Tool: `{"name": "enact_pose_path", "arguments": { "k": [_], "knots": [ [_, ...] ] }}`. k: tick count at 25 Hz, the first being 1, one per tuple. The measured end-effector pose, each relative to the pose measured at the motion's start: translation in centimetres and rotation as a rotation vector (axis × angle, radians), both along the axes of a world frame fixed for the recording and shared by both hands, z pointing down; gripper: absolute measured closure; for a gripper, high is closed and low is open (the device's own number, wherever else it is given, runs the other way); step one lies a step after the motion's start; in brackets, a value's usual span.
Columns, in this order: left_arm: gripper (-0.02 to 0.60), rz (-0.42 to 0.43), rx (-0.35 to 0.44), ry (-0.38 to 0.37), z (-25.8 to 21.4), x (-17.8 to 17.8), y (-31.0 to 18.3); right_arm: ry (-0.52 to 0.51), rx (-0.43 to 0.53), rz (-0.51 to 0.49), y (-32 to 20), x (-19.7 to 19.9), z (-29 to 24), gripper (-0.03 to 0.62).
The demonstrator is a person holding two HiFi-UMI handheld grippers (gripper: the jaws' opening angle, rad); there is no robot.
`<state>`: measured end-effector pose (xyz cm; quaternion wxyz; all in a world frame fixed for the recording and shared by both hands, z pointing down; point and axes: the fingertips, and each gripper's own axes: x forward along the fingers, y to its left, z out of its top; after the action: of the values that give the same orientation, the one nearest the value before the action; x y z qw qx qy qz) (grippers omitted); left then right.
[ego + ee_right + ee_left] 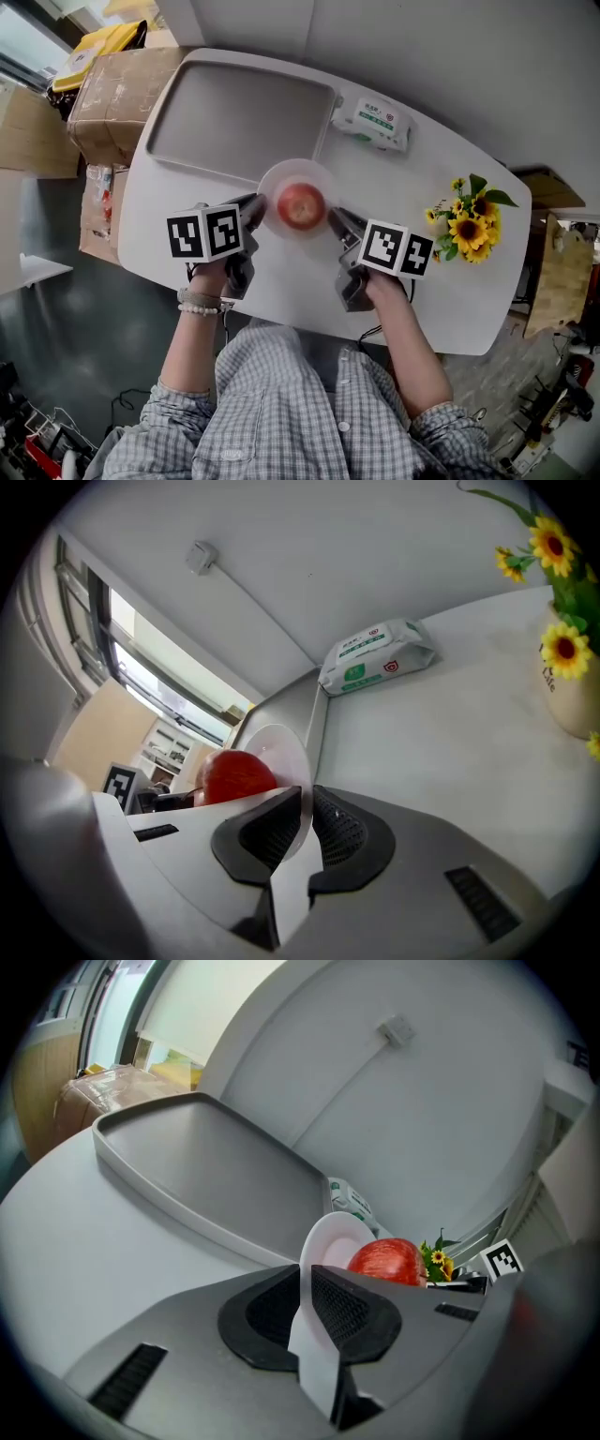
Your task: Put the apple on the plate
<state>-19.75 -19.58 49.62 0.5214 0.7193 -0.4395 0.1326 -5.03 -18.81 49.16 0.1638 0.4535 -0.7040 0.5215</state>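
Head view: round red apple (301, 204) sits on thin white round plate (285, 173), mid white desk (450, 309).
Left gripper view: left tongs (306, 1307) clamped on plate rim.
Right gripper view: right tongs (305, 832) clamped on opposite rim.
Risk: uneven hands tilt plate; apple rolls off.

Looks like an office or lab workroom: a white desk (450, 314) pushed up to a plain wall (450, 56), cardboard boxes (112, 94) stacked beside it on a grey floor (56, 328), loose cables (127, 403) trailing there, sunflowers (469, 225) and a wipes pack (375, 122) on top.
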Motion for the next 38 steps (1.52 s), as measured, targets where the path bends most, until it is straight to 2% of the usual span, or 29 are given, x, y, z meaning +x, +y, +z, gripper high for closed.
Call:
{"name": "enact_pose_path", "arguments": {
  "k": [6, 15, 21, 27, 30, 38],
  "knots": [
    [0.538, -0.021, 0.035, -0.017, -0.6, -2.4, -3.0, 0.004, 0.036, -0.032, -3.5, -2.4, -0.4, 0.545],
    [0.538, -0.057, 0.040, -0.033, 0.1, -5.7, -6.8, 0.037, 0.074, -0.113, -8.9, -5.8, -0.2, 0.545],
    [0.538, -0.088, 0.004, -0.012, 1.4, -8.2, -9.5, 0.032, 0.067, -0.148, -11.6, -8.4, 0.6, 0.545],
    [0.538, -0.097, -0.044, -0.033, 3.4, -9.7, -10.9, 0.067, 0.040, -0.173, -13.5, -10.0, 2.2, 0.545],
    [0.538, -0.111, -0.069, -0.060, 4.2, -10.0, -11.4, 0.099, 0.036, -0.202, -14.0, -10.4, 2.9, 0.545],
    [0.538, -0.045, -0.100, -0.160, 4.7, -10.1, -12.2, 0.169, 0.013, -0.264, -14.1, -10.8, 4.0, 0.543]
  ]
}}
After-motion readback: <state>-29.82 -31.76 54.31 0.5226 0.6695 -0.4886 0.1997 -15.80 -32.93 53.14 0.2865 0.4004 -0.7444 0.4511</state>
